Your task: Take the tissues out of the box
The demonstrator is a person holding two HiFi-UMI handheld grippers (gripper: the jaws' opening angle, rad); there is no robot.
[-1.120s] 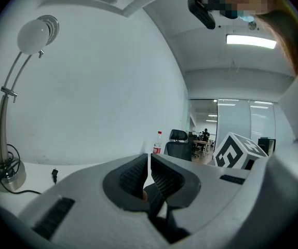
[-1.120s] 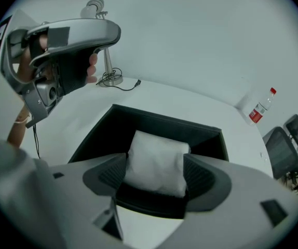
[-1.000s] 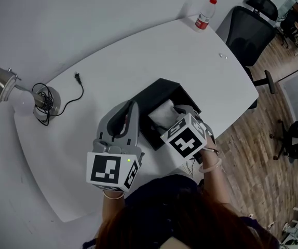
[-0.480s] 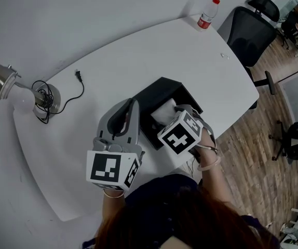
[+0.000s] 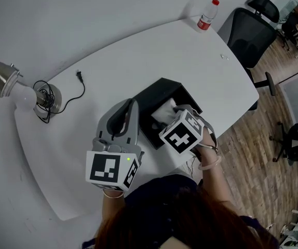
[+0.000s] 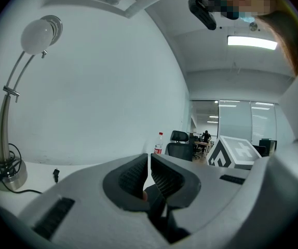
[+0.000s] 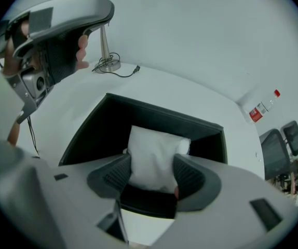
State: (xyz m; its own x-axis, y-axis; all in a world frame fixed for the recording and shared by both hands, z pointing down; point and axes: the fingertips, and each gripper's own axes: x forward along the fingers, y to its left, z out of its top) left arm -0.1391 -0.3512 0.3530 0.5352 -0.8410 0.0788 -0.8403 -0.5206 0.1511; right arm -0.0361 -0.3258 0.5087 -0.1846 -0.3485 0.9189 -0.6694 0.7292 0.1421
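Observation:
A black open box (image 5: 150, 95) stands near the front of the white table (image 5: 190, 56). A white pack of tissues (image 5: 163, 111) sits upright inside it. My right gripper (image 5: 175, 117) points steeply down into the box. In the right gripper view its jaws have just been closing, and the pads now press both sides of the tissue pack (image 7: 154, 153), which narrows between them, inside the box (image 7: 154, 113). My left gripper (image 5: 130, 111) hovers level just left of the box. Its jaws are shut with nothing between them (image 6: 149, 174).
A metal desk lamp (image 5: 6, 82) with a coiled cord and loose plug (image 5: 78, 77) stands at the table's left. A water bottle (image 5: 206, 13) stands at the far edge. A black office chair (image 5: 250, 32) is beyond the right corner, on wood floor.
The right gripper's marker cube shifted slightly left and rolled as the gripper tipped into the box over the tissue pack. The left gripper stayed put.

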